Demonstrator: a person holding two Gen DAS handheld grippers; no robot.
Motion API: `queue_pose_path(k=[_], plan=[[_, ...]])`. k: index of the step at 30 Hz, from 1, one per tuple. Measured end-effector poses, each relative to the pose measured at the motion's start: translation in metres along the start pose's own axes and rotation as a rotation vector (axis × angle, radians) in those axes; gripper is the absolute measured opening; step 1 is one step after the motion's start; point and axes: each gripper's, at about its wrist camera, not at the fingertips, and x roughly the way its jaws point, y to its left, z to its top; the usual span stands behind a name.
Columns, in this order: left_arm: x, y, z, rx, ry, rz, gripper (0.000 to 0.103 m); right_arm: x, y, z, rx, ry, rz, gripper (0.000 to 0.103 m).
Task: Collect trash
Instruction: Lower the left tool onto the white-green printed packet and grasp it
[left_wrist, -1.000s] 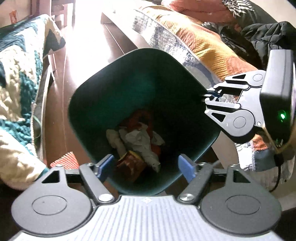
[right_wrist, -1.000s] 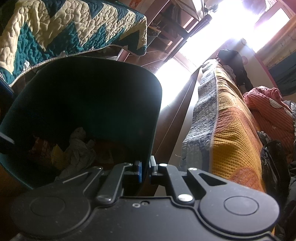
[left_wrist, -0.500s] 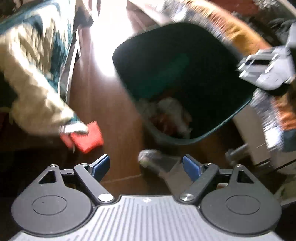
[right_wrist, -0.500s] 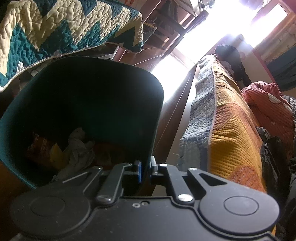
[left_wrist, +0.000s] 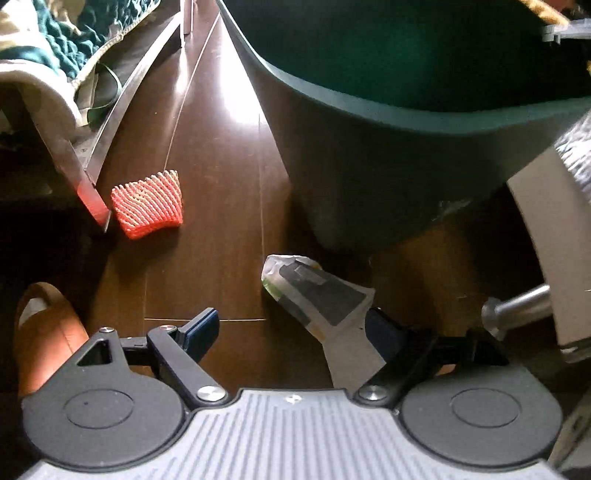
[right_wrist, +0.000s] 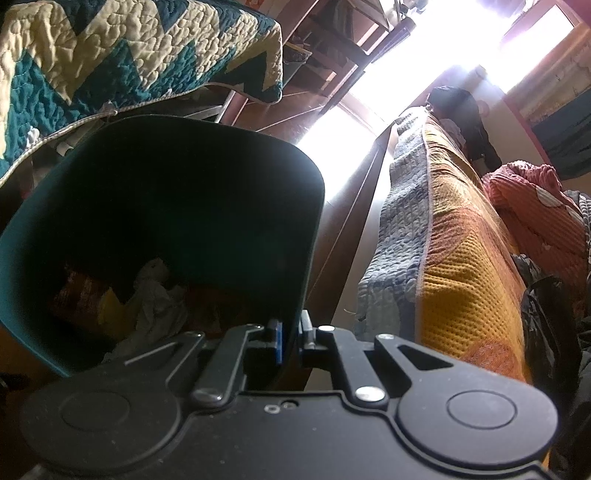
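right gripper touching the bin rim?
Touching. Right wrist view: right gripper fingers clamp the teal bin wall, one each side, no gap.

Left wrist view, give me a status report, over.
Left gripper open, low over wrapper on floor. Right gripper shut on bin rim. Red netting also loose. Nothing blocking.

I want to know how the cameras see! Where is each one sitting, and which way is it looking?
Left wrist: sits on the left gripper, low, looking down at the wooden floor, a plastic wrapper and red foam net; its open jaws show.
Right wrist: sits on the right gripper, looking along the bin rim into the teal trash bin and up to a window; its jaws, clamped on the rim, show.
Shared: the trash bin.
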Motion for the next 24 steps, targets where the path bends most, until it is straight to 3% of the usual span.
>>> queue_pose_path(k=[4, 12, 17, 24], plan=[[0.025, -0.011, -0.003, -0.001, 0.031, 0.045, 0.086, 0.008, -0.004, 0.002, 0.013, 0.027, -0.016, 0.008], [0.06, -0.021, 0.007, -0.028, 0.039, 0.064, 0.086, 0.015, -0.01, 0.005, 0.023, 0.041, -0.004, 0.008], [0.086, -0.022, 0.015, -0.147, 0.084, 0.093, 0.086, 0.015, -0.009, 0.01, -0.001, 0.029, 0.009, 0.008], [0.111, -0.032, 0.019, -0.217, 0.115, 0.141, 0.086, 0.014, -0.009, 0.013, -0.012, 0.002, 0.032, 0.008]])
